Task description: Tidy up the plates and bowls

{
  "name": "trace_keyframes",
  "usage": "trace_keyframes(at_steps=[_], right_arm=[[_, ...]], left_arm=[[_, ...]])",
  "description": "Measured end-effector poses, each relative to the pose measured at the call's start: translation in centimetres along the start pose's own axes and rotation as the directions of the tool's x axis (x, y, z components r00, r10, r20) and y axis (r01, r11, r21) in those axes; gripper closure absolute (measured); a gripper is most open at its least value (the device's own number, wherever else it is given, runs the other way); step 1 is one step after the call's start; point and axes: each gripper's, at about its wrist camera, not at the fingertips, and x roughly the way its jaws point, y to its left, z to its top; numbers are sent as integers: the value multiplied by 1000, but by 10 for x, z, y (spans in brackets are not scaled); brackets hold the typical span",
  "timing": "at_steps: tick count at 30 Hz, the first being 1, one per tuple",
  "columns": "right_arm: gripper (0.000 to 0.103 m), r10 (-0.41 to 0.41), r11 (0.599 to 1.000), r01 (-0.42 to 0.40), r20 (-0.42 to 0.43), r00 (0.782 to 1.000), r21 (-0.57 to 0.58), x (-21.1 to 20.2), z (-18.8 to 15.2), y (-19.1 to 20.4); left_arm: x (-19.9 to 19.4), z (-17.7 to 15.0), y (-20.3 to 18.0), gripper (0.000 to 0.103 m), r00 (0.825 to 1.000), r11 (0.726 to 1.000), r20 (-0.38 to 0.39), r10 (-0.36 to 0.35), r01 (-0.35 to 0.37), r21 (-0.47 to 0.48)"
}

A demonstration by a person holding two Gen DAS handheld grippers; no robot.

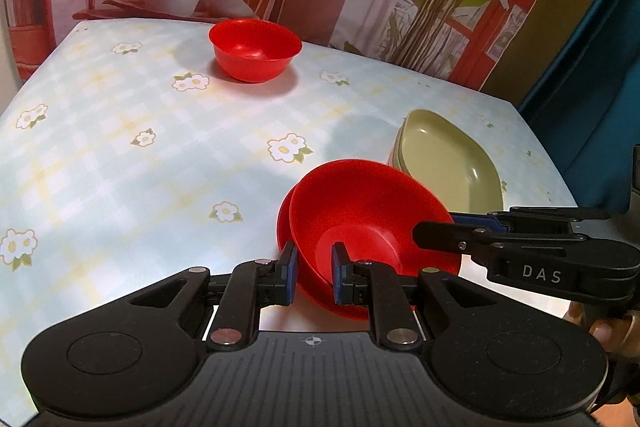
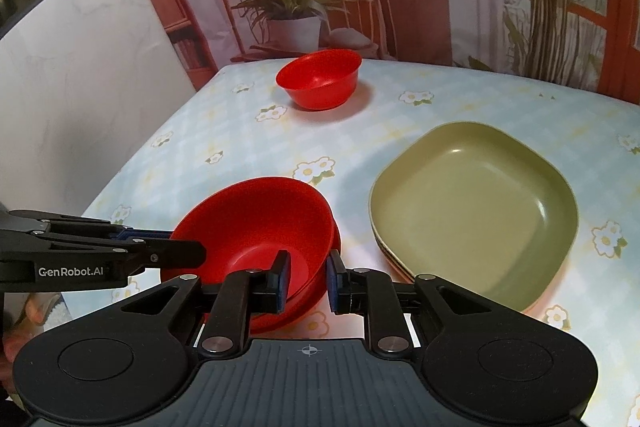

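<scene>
1. Here, my left tongs [image 1: 314, 277] straddle the near wall of the red nested bowls [image 1: 360, 211]: one blue pad sits outside the wall, the other inside the top bowl, so they pinch that rim.
2. My right tongs [image 2: 306, 283] do the same on the opposite side of the pair [image 2: 256, 223]; one pad is inside the top bowl, the other outside the wall, pressed onto it.
3. From the left view, the right tongs [image 1: 436, 233] come in from the right edge, with the tip lying across the bowl's rim.
4. From the right view, the left tongs [image 2: 188, 253] come in from the left edge, tip at the rim on that side.
5. The top bowl sits skewed in the lower one, whose rim shows as a crescent on one side.
6. I cannot tell whether the pair rests on the cloth [image 1: 120, 167] or is lifted.
7. Just to the right of my right tongs lies a stack of green plates [image 2: 476, 207], near the bowls but apart from them.
8. Well ahead of both tongs, a single bowl [image 2: 320, 79] stands upright near the table's far edge.
</scene>
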Motion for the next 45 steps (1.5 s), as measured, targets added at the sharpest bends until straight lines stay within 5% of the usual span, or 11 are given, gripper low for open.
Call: trace_keyframes(at_steps=[7, 34, 45], right_arm=[[83, -12, 1000, 12, 7, 1000, 11, -4, -1, -3], [83, -35, 996, 40, 66, 997, -79, -5, 54, -4], [83, -40, 990, 55, 121, 992, -127, 15, 100, -2]], left_arm=[[-1, 2, 6, 75, 1000, 999, 7, 27, -27, -25], [-3, 21, 21, 74, 995, 995, 32, 94, -92, -45], [3, 67, 41, 74, 985, 988, 81, 154, -152, -36]])
